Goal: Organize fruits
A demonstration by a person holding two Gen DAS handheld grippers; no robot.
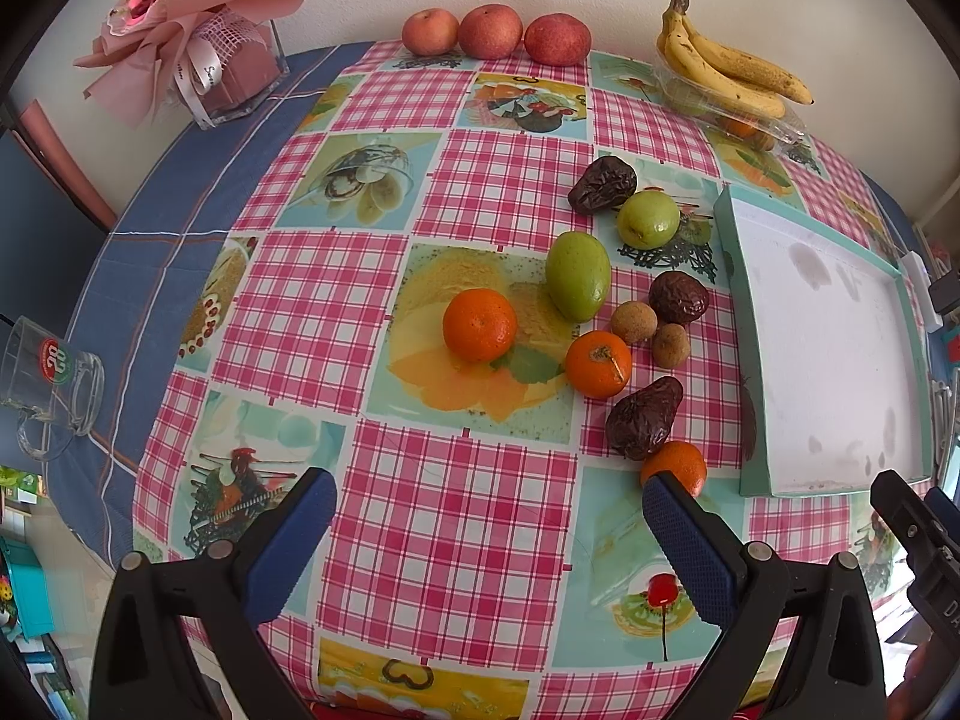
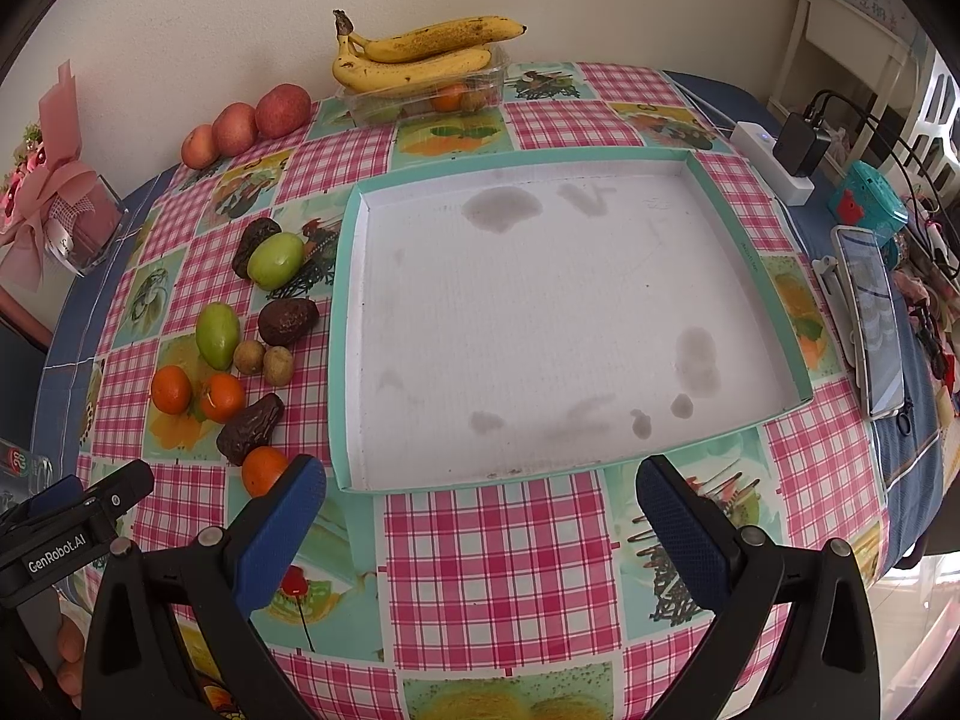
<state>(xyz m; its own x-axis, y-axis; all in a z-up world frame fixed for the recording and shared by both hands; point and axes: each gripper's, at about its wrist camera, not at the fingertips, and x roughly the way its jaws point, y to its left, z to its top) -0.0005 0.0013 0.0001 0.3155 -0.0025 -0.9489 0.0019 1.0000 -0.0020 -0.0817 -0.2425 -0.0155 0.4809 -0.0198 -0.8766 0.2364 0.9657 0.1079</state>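
Tools [image 1: 489, 546] [image 2: 480, 531] agape above tablecloth [image 2: 498, 564]

Bright, soft daylight; sharp centre, fisheye-warped edges.

Straight ahead of the left gripper [image 1: 489, 531], whose fingers stand wide apart, bare tablecloth [image 1: 462, 516] lies open up to an orange [image 1: 480, 324]. To its right the way is crowded: a second orange [image 1: 675, 468] sits just beyond its right finger, with a dark wrinkled fruit [image 1: 643, 418] touching that orange from behind, then more small fruits packed close up to the tray [image 1: 753, 372]. Ahead of the right gripper [image 2: 480, 507], also spread wide, the tray's low front rim [image 2: 480, 480] crosses the path; beyond it the tray floor is free. A phone [image 2: 870, 318] and a charger [image 2: 798, 144] stand past the tray's right edge.
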